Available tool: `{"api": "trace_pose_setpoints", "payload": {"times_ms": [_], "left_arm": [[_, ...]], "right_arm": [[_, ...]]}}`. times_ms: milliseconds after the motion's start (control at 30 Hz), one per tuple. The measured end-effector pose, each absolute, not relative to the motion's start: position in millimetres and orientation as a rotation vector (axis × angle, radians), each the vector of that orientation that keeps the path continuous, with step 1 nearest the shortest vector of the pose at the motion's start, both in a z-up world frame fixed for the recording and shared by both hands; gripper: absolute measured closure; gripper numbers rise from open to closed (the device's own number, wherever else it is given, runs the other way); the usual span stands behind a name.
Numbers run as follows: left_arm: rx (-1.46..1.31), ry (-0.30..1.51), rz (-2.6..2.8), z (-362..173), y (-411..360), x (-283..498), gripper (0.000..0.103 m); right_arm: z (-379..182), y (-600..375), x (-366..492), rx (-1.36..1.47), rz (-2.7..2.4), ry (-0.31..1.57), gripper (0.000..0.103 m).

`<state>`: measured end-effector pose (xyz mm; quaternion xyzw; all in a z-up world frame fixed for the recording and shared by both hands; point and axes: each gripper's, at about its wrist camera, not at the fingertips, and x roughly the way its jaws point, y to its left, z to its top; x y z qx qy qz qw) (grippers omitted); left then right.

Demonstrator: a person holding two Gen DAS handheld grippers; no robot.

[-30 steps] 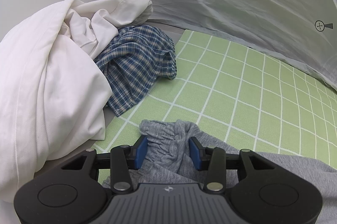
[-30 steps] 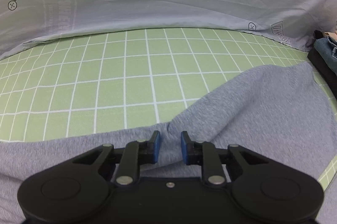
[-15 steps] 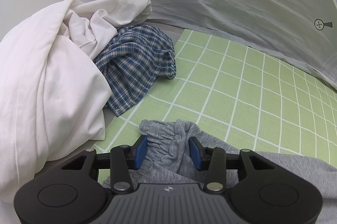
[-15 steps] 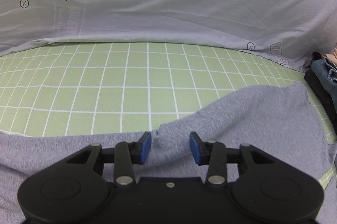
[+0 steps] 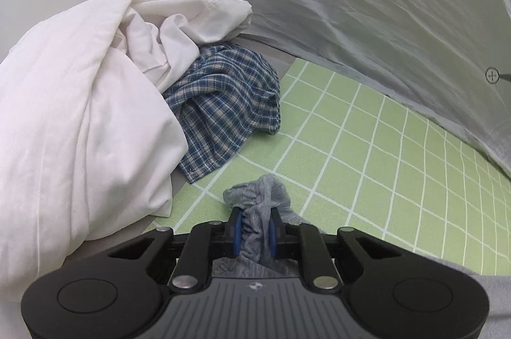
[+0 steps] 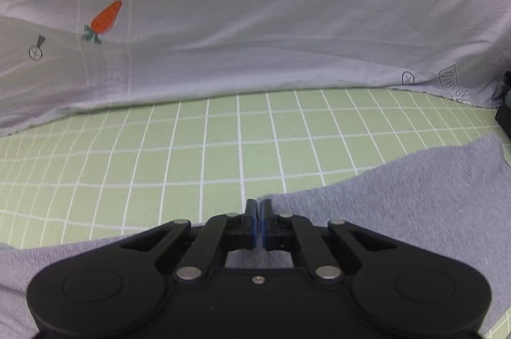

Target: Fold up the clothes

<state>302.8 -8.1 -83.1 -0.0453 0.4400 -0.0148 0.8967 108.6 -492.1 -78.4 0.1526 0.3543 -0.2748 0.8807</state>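
Note:
A grey knit garment (image 6: 399,192) lies on the green grid mat (image 6: 223,147). In the left wrist view my left gripper (image 5: 254,230) is shut on a bunched end of the grey garment (image 5: 258,195), which sticks out past the blue pads. In the right wrist view my right gripper (image 6: 257,221) has its pads pressed together at the garment's upper edge; the pinched cloth is barely visible between them. The garment spreads to the right and under the gripper body.
A white garment pile (image 5: 80,115) and a blue plaid garment (image 5: 223,106) sit left of the mat. A grey printed sheet (image 6: 255,19) with a carrot print (image 6: 105,18) drapes along the back. Dark folded clothes (image 6: 504,115) sit at the far right.
My left gripper closed on the bunched grey cloth. My right gripper opened briefly, then closed tight at the garment's edge and tilted so more of the back sheet shows.

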Motion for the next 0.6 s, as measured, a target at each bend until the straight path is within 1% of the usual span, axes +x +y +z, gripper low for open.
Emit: {"api": "trace_pose_setpoints", "payload": {"times_ms": [100, 167, 200, 233, 267, 300, 333, 367, 400, 433, 467, 533, 600], "left_arm": [[-0.18, 0.872, 0.025, -74, 5, 306, 0.085], [-0.222, 0.903, 0.047, -81, 9, 314, 0.077], [-0.234, 0.919, 0.054, -84, 10, 316, 0.073], [-0.243, 0.935, 0.059, -86, 9, 319, 0.068], [-0.242, 0.933, 0.049, -85, 8, 317, 0.066], [-0.239, 0.93, 0.039, -83, 7, 316, 0.064], [-0.227, 0.918, 0.022, -80, 4, 311, 0.057], [-0.21, 0.904, 0.005, -75, 1, 305, 0.049], [-0.192, 0.894, -0.007, -72, -2, 299, 0.044], [-0.175, 0.885, -0.02, -69, -5, 293, 0.036], [-0.154, 0.881, -0.034, -65, -10, 284, 0.033], [-0.115, 0.882, -0.065, -60, -18, 267, 0.032], [-0.084, 0.899, -0.099, -56, -28, 247, 0.029]], "right_arm": [[-74, -493, 121, 0.31, -0.546, 0.695, 0.1], [-73, -494, 130, 0.3, -0.528, 0.681, 0.096], [-75, -492, 136, 0.275, -0.535, 0.699, 0.081], [-78, -489, 140, 0.245, -0.55, 0.726, 0.072], [-79, -486, 141, 0.222, -0.562, 0.744, 0.055], [-79, -484, 139, 0.207, -0.569, 0.746, 0.043], [-77, -482, 132, 0.197, -0.571, 0.736, 0.039], [-76, -480, 124, 0.187, -0.574, 0.728, 0.03], [-76, -479, 114, 0.181, -0.587, 0.727, 0.023], [-76, -480, 102, 0.178, -0.608, 0.73, 0.021], [-77, -480, 90, 0.176, -0.629, 0.733, 0.02], [-79, -485, 63, 0.185, -0.674, 0.744, 0.018], [-84, -499, 31, 0.241, -0.734, 0.765, 0.016]]}}
